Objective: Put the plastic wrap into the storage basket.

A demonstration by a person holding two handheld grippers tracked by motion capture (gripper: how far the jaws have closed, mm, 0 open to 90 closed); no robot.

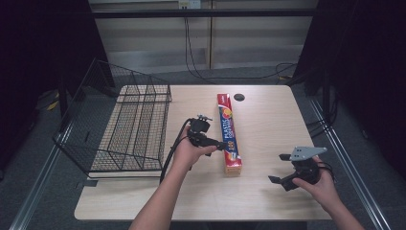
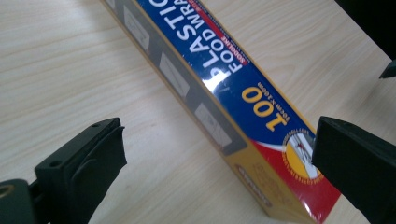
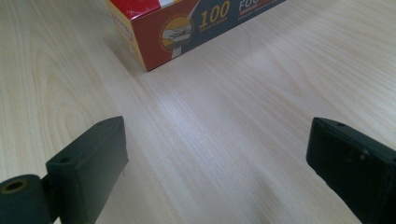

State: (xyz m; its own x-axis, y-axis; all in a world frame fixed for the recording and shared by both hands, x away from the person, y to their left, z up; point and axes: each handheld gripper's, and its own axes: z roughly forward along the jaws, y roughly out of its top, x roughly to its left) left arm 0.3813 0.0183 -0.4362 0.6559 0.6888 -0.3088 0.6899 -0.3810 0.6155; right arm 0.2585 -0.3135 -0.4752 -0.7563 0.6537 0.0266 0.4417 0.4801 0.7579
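A: Lying lengthwise near the middle of the wooden table [image 1: 268, 120] is a long box of plastic food wrap [image 1: 229, 132], its near end pointing toward the person. It is showing "100" on a blue, red and yellow top face.

B: And the left gripper [image 1: 218, 144]?

A: It is reaching in from the box's left side, close to the near half. In the left gripper view its 2 black jaws are standing wide apart, the box [image 2: 224, 107] running slantwise between them. They are gripping nothing. The right jaw is overlapping the box's red end in that view, but I cannot tell whether it is touching.

B: The right gripper [image 1: 278, 167]?

A: It is sitting in the person's right hand [image 1: 321, 184] toward the table's near right corner, well apart from the box. Its jaws are spread wide too and are holding nothing; bare wood is lying between them in the right gripper view, with the box's near end [image 3: 187, 28] ahead.

B: Anything else?

A: A black wire basket [image 1: 125, 125] is resting on the table's left side, hanging over that edge. A dark round hole [image 1: 239, 97] is sitting just beside the box's far end.
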